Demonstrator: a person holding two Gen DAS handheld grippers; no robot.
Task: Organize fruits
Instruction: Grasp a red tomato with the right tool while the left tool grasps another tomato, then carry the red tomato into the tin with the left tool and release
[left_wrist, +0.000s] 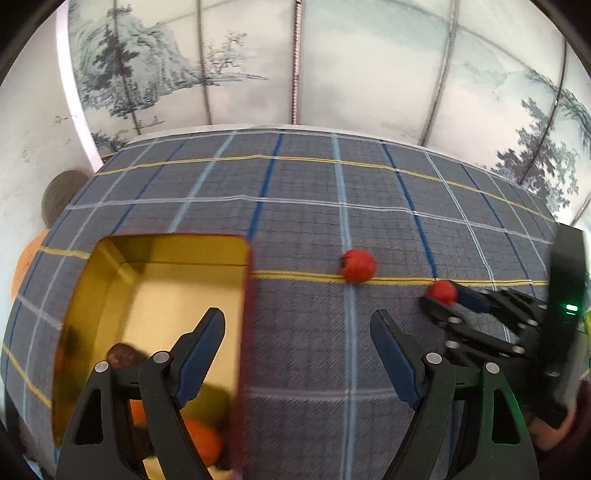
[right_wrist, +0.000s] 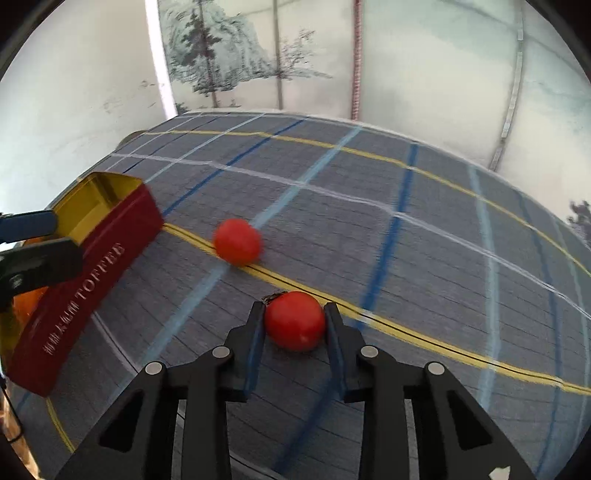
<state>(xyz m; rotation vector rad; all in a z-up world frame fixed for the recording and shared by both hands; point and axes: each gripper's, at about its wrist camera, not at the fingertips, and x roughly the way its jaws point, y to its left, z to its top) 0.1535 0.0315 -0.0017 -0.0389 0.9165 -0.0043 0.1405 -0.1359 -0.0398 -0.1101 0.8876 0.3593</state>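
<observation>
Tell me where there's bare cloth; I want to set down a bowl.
Free: the plaid cloth behind the loose tomato, to the far edge. Crowded: the tin with fruit inside, and where the right tool clamps a tomato.

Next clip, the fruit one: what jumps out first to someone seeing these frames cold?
The right gripper is shut on a red tomato on the plaid tablecloth. A second red tomato lies loose just beyond, toward the red tin. The left gripper hangs open, empty, at the tin's edge; orange fruit already lies inside.
</observation>
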